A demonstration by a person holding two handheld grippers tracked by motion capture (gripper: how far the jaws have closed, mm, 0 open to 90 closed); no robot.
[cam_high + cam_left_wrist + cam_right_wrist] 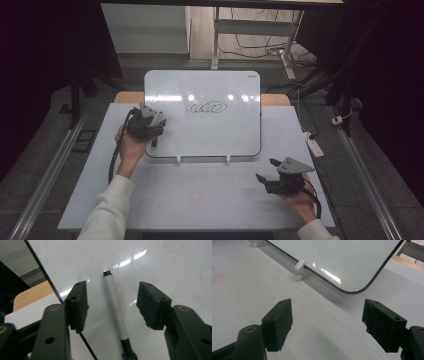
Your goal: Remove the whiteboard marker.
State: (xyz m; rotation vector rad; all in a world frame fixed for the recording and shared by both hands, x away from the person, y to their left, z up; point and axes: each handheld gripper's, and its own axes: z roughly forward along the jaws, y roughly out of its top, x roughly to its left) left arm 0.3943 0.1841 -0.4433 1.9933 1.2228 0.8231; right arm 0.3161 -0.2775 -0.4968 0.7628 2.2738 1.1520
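While lying on the whiteboard, marker between spread left gripper jaws, untouched, right gripper jaws wide apart.

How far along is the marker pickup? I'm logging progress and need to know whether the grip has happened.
Done: the left gripper has been placed around the marker, which lies on the whiteboard beside the scribble. In hand: its jaws straddle the marker with gaps on both sides, not yet pressing. Left: closing and lifting. The right gripper waits open over the table.
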